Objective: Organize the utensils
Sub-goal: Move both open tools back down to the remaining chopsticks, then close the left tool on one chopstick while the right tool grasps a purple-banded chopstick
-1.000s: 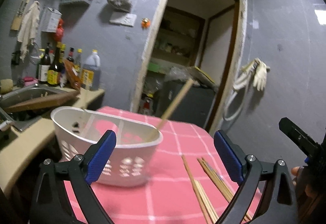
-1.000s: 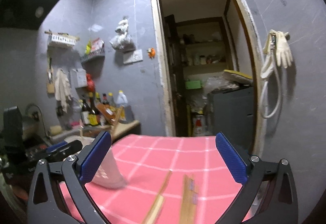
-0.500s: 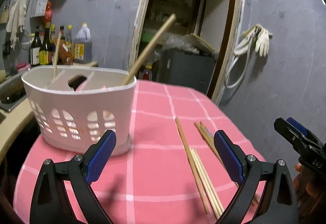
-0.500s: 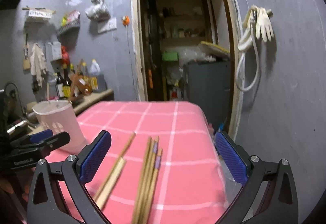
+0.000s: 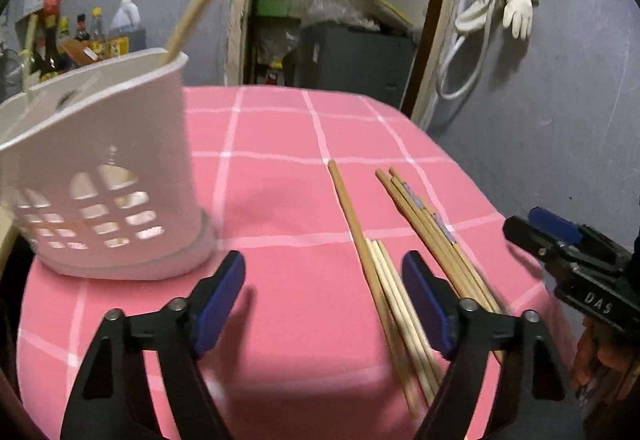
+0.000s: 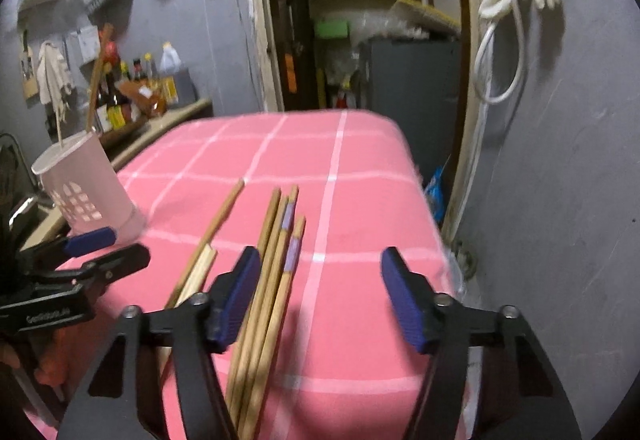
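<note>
The bamboo chopsticks [image 6: 276,264] look light, stiff and apt to roll; pinch mid-shaft; left gripper [image 5: 324,300] and right gripper [image 6: 316,296] are both closing on nothing.

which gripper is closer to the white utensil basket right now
Left. The left gripper hovers just in front of the white utensil basket, beside its base. The right gripper is farther off, over the chopsticks. Both grippers' jaws are closing with nothing held.

Dim indoor light, fisheye-warped edges, slight motion blur.
</note>
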`<state>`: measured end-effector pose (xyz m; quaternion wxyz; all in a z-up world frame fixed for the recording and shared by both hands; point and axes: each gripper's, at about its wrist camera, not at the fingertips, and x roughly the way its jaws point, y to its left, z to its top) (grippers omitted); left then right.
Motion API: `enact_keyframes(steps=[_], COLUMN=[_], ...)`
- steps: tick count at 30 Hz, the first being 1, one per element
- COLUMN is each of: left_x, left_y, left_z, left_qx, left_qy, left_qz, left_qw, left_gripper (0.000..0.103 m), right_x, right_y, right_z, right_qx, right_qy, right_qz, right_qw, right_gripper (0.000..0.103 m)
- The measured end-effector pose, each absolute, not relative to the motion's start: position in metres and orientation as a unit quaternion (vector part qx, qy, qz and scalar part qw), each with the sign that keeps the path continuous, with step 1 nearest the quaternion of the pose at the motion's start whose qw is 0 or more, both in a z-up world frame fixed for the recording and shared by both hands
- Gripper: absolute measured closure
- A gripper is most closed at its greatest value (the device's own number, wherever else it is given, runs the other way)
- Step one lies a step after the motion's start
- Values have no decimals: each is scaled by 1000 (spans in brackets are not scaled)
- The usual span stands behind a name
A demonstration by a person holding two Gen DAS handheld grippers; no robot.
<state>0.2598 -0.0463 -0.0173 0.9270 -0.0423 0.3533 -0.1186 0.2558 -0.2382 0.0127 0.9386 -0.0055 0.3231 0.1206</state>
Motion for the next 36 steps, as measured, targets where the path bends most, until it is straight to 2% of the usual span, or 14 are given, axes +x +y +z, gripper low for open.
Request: enact_keyframes(steps=[2,9,16,22,28,36], left_x=[270,300,320,337,344,357], left_y=[-48,-53,-55,-60,-66,-66], left_z=[-21,-29,-32,-33,-36,-38], left_qx=[-43,-51,-54,-47,-37,-44], left_qy=[368,407,425,433,439,459], left_qz=[-123,-133,-137,-139,-147,-159], left_qw=[921,902,893,889,886,873], left_gripper=[41,58,71,76,86,87], right_x=[263,282,297,307,312,325], right_y=[-238,-233,-224,-219,-220,-218], right_z=[7,-5,-12,-13,-18,-20], right_qx=[-4,-5,-11,-17,-17,-8], right_qy=[346,394,418,421,434,456], right_qz=[127,147,162,157,158,164], right_qw=[930,907,894,893,887,875], right_gripper=[55,71,77,81,84,84])
